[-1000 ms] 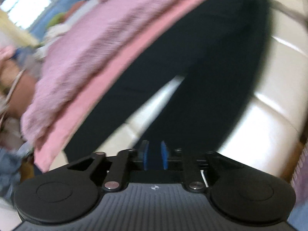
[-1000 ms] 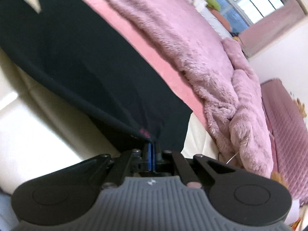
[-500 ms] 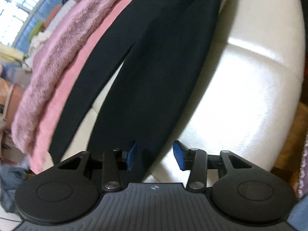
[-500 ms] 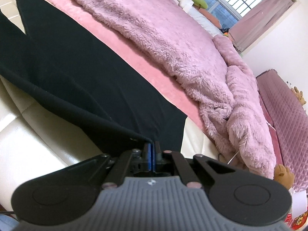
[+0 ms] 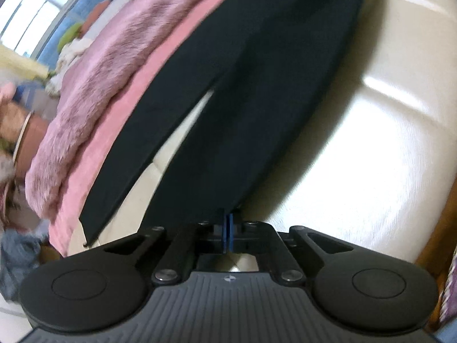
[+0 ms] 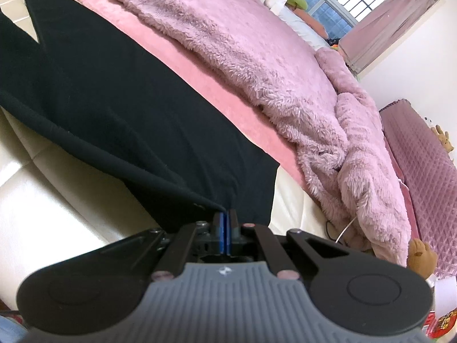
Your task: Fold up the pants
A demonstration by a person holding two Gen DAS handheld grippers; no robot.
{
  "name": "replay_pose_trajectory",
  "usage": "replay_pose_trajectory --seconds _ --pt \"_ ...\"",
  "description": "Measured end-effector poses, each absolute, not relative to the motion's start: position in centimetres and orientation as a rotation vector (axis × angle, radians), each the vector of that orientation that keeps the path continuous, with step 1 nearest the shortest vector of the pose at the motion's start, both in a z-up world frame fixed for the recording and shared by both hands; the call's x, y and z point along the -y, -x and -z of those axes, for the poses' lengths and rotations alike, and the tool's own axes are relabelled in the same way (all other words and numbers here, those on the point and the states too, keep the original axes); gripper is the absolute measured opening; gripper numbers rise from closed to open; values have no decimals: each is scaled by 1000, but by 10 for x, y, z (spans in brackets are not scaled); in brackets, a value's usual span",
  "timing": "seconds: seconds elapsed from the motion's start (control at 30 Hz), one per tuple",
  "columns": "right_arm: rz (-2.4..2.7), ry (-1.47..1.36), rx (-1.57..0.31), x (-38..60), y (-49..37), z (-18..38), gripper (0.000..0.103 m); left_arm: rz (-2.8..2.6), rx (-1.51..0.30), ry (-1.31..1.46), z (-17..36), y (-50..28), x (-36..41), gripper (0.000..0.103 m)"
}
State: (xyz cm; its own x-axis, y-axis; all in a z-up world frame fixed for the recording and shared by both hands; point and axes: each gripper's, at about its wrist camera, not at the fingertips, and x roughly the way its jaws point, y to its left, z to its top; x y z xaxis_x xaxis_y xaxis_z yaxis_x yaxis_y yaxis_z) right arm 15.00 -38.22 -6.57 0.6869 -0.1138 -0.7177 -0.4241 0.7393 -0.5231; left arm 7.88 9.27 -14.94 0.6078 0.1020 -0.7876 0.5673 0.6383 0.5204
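Black pants (image 5: 257, 91) lie flat along the cream padded bed edge (image 5: 357, 148), legs spread in a narrow V, far leg running beside the pink sheet (image 5: 85, 177) and the fuzzy pink blanket (image 6: 242, 57) that takes up the rest of the bed.

Your left claw (image 5: 227, 228) is closed tight, blue pads together. It sits right at the hem corner of the near leg; the fabric meets the pad tips, so it looks pinched on the hem, though the contact is small and the view is blurred. Holding that end probably gives you control of the leg for the fold.

Your right claw (image 6: 225, 225) is also fully closed, clamped on the waistband corner of the pants (image 6: 114, 108). The cloth ridges up from that pinch, so this corner is lifted a little off the bed edge while the rest stays flat.

With both ends of the same side held, you look set to carry the near leg over onto the far one, lengthwise. No fold is made yet: both legs lie open and separate.

Watch out: the fabric is thin and limp, so the middle will sag if the two claws lift unevenly. The blanket lies close to the far leg and could catch the cloth.
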Motion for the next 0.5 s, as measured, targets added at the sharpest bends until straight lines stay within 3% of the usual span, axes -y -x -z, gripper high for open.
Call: replay_pose_trajectory --seconds 0.2,0.5 --pt "-185 730 -802 384 -150 60 0 202 -857 -701 112 -110 -104 1" --pt "-184 761 -766 382 -198 44 0 85 -838 -691 69 -201 -102 1"
